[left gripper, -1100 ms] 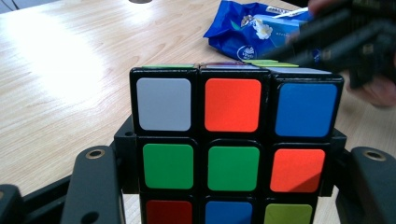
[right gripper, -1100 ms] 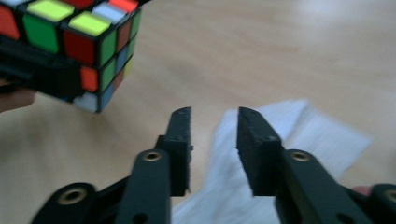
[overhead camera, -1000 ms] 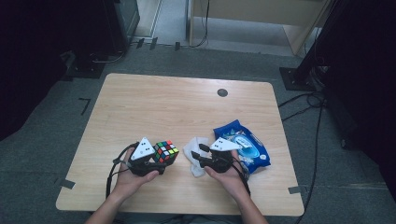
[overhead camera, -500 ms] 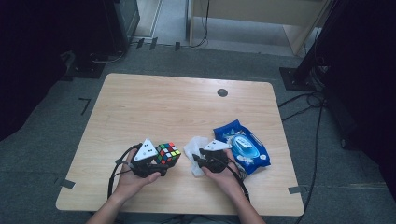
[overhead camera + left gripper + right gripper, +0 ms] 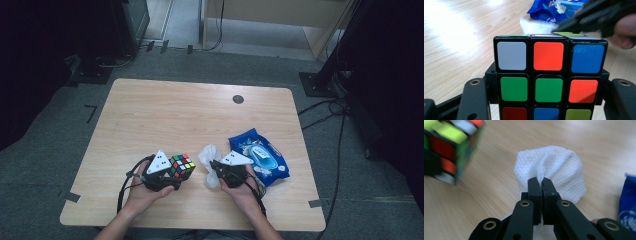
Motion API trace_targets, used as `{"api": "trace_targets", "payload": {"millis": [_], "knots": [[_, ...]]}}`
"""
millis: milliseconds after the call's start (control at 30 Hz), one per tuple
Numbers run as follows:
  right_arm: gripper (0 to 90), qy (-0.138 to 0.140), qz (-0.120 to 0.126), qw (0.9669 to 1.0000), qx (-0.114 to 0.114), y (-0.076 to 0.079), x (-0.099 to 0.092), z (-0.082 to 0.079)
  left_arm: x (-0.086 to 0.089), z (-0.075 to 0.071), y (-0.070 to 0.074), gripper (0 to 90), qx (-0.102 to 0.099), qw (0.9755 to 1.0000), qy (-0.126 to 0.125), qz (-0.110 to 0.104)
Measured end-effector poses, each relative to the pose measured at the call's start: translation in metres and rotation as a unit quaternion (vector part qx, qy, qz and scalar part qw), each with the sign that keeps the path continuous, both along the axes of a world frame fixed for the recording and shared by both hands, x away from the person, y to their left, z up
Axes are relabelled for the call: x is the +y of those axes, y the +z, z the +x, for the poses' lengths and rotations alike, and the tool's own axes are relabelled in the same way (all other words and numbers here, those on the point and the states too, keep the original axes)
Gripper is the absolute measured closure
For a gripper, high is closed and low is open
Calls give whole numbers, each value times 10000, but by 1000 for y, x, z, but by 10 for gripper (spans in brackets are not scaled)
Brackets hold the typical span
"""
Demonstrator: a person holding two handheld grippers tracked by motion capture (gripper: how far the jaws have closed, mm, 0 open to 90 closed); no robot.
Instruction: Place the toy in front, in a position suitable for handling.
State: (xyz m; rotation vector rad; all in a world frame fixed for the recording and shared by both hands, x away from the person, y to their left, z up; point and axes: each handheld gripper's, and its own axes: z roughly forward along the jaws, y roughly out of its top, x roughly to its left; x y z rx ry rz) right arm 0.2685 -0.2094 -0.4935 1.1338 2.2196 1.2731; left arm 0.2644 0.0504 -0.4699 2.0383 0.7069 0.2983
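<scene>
The left gripper [image 5: 172,176] clamps the puzzle cube [image 5: 182,165] by two opposite sides, holding it just above the wooden table [image 5: 165,115] near its front edge. The right gripper [image 5: 216,170] has just been closing, and its jaws now pinch a bunched white wipe [image 5: 210,156] with the cloth fanning out past the tips. From the wipe, the cube lies at about nine o'clock in the high view, close but apart. In the right gripper view the cube [image 5: 447,147] sits at ten o'clock from the fingertips [image 5: 535,183]. The right hand is the nearer one to carry the wipe [image 5: 551,173] across to a cube face, likely for wiping. At three o'clock from that hand lies the blue wipes pack [image 5: 260,157], lying flat, its lid seemingly shut.
</scene>
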Motion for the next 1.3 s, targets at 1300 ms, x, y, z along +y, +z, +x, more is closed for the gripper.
{"api": "trace_targets", "payload": {"millis": [1300], "knots": [[889, 339, 1085, 9928, -388, 38, 21, -25, -26, -19, 5, 343, -334, 9986, -375, 160]]}}
